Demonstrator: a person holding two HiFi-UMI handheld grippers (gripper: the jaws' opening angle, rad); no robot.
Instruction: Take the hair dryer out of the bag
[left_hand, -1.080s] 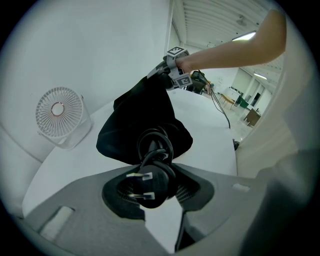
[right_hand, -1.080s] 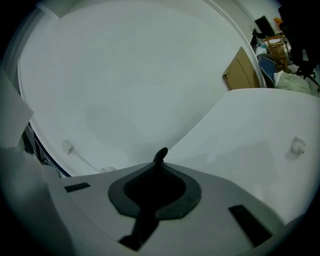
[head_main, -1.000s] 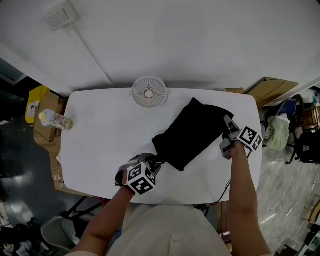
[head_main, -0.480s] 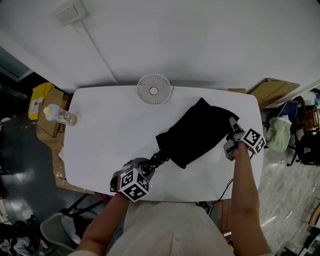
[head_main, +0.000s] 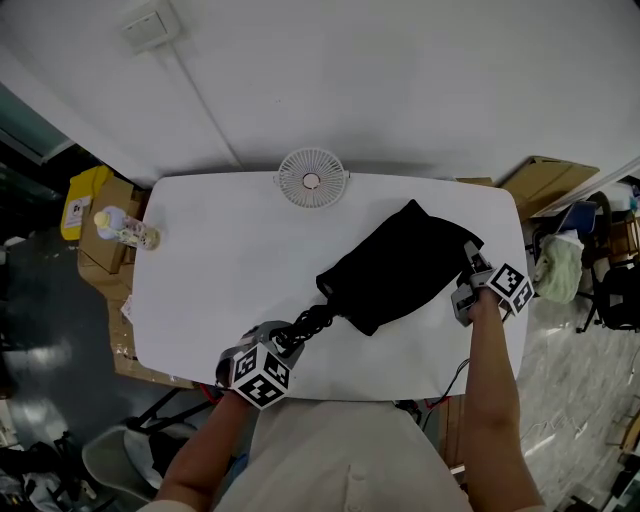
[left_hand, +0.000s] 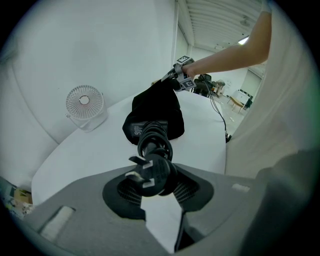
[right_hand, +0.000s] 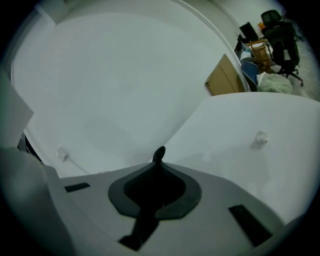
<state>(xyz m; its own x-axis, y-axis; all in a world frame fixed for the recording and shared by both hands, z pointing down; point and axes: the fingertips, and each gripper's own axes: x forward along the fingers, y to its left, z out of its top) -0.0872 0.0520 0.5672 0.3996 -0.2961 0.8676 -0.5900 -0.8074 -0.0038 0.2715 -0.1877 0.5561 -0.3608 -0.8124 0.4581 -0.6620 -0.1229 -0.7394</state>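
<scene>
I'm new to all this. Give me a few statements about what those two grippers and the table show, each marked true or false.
The left gripper is empty. False: its jaws, which have just closed a little further, grip the plug of a coiled cord.
The cord leads to the black bag's mouth. True.
The right gripper pinches the bag's fabric. True.
The fan lies inside the bag. False: it stands upright on the table, at its far edge.

The frame-left half of the table (head_main: 200, 270) is bare. 1 fan (head_main: 311, 180) blocks its upper edge; the black bag (head_main: 400, 265) and coiled cord (head_main: 308, 326) cross centre-right.
</scene>
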